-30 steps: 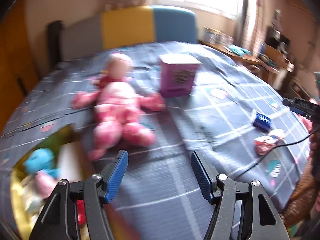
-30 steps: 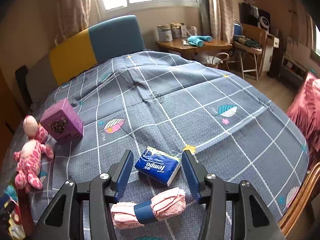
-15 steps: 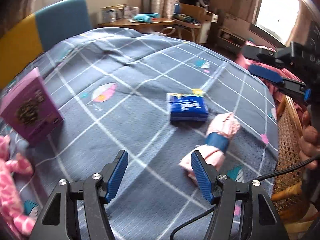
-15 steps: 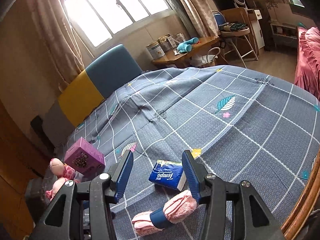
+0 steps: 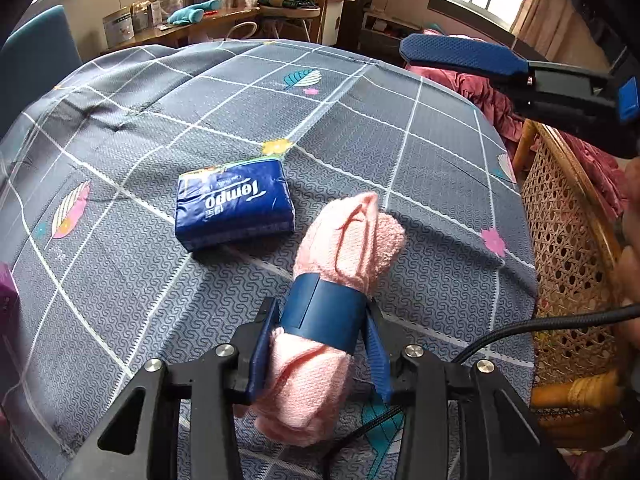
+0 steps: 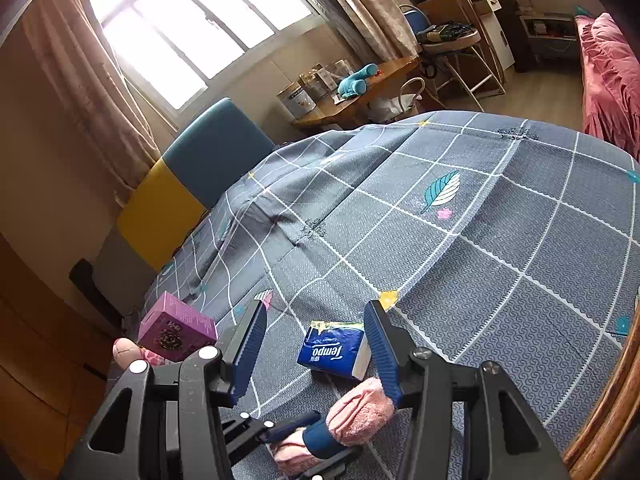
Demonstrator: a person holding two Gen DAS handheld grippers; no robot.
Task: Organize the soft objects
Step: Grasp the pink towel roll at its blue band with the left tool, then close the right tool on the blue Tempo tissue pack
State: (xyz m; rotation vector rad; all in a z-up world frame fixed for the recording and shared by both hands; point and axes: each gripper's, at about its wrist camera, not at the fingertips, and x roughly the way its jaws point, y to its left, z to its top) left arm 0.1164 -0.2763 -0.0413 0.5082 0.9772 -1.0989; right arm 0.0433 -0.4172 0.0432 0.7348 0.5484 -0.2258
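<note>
Closing left jaws now straddle towel roll; right view adds purple box.

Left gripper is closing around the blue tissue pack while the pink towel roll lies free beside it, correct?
Not quite. The left wrist view shows the left gripper closing around the pink towel roll, at its blue band. The blue tissue pack is what lies free beside it on the bedspread.

Sunlit window, curtains, wooden desk behind the bed.
</note>
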